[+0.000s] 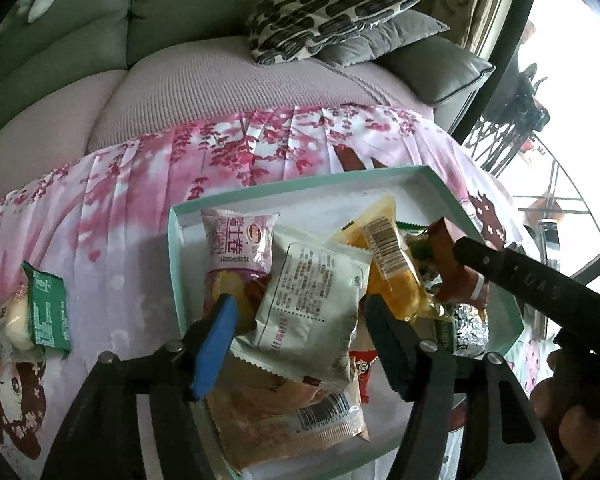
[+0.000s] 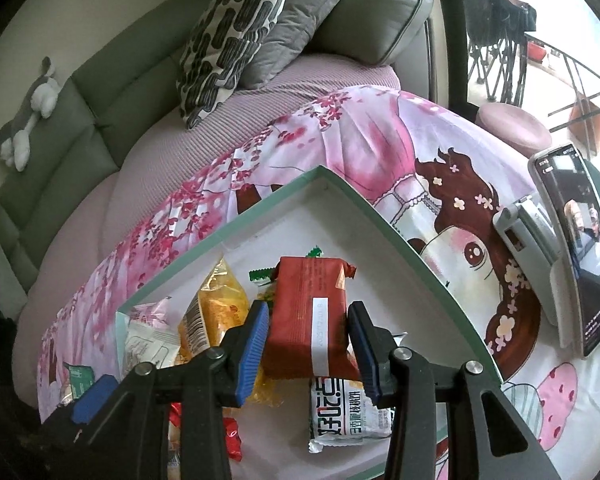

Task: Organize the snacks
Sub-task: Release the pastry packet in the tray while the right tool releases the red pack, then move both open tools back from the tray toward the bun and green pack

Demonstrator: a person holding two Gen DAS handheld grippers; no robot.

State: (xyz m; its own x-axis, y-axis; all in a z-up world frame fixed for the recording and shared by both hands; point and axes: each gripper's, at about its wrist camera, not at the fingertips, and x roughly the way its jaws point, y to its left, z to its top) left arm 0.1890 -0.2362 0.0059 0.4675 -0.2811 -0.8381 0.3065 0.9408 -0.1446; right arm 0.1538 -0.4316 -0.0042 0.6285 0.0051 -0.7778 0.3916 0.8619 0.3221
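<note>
Snack packets are mostly gathered in the shallow mint-rimmed cardboard tray; left gripper jaws released around a white pouch, right gripper jaws grasping a red packet, green-wrapped cake left outside.

tan bread packet: partly under the white packet, lower end hidden behind the left gripper arms
small red packet: mostly covered, only a sliver with unreadable print showing
silver foil packet: tucked behind the right gripper's black finger, contents unclear
green packet: just a zigzag edge peeking out behind the red packet
phone: screen too blurred to read
box: near corner cut off by the lower edge
</note>
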